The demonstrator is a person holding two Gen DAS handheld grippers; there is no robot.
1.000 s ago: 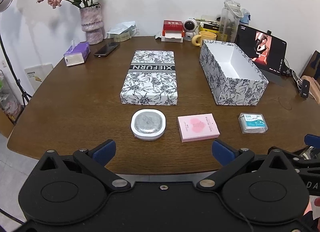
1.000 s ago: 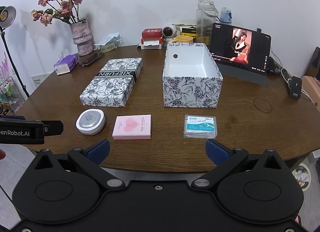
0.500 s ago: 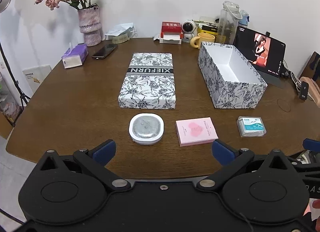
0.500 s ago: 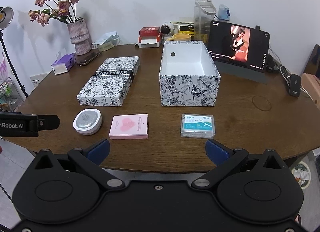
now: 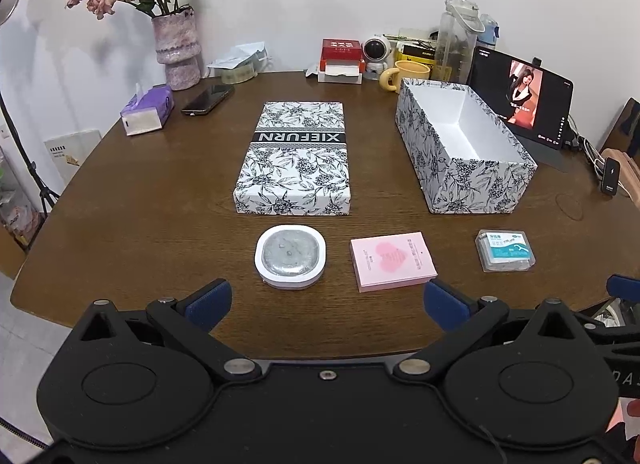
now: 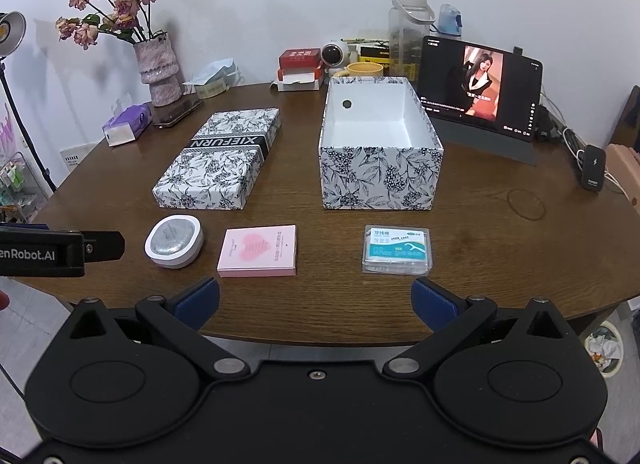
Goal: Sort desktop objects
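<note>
Over the past second both views have shifted slightly: the row of white round case point(image 5: 291, 256), pink card pack point(image 5: 393, 261) and floss box point(image 6: 397, 249) now sits lower in frame, nearer both wide-open grippers.

On the floral box lid point(image 5: 293, 156) you can read "XIEFURN" in white letters on a black band across its middle, upside down from where you hold the grippers; the same band shows in the right wrist view point(image 6: 227, 141); on the black side of the left gripper point(image 6: 56, 253), seen from the right wrist, you read "enRobot.AI", its start cut off by the frame edge; the pink notepad point(image 6: 259, 250), the clear floss-pick box point(image 6: 397, 249), the tablet point(image 6: 480, 93) and the red carton point(image 5: 341, 49) carry print too small for you to read.
</note>
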